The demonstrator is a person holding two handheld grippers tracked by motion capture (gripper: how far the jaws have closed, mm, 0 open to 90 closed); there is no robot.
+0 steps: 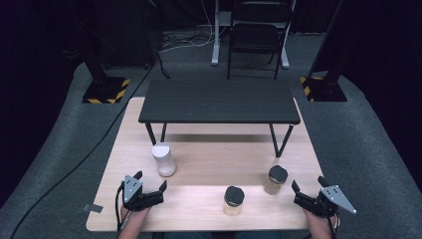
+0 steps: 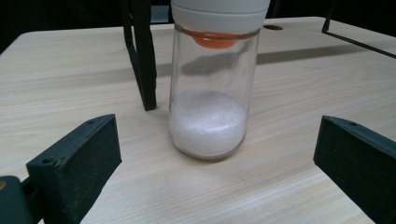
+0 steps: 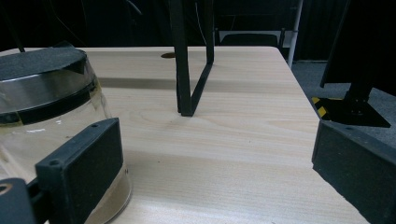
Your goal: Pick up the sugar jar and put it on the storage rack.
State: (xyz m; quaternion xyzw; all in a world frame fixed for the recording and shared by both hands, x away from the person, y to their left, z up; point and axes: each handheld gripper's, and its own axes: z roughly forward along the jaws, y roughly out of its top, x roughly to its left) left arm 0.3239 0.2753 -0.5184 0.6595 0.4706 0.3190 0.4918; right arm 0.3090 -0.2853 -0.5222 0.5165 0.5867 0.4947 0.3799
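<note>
A glass jar with a white lid [image 1: 163, 159] stands on the wooden table [image 1: 209, 164], left of centre. It holds white granules [image 2: 208, 123] and has an orange insert under the lid. My left gripper [image 1: 151, 180] is open just in front of it; in the left gripper view the jar [image 2: 212, 93] stands beyond the wide-apart jaws, untouched. Two black-lidded jars stand at the front, one in the middle [image 1: 233, 200] and one to its right [image 1: 276, 179]. My right gripper [image 1: 307, 183] is open to the right of them. The near jar [image 3: 42, 93] shows beside its left jaw.
A low black shelf [image 1: 219, 102] on thin legs [image 3: 184, 70] stands across the far half of the table. A black chair [image 1: 256, 35] and two stands with yellow-black bases [image 1: 105, 89] are on the grey floor behind. Cables trail at the left.
</note>
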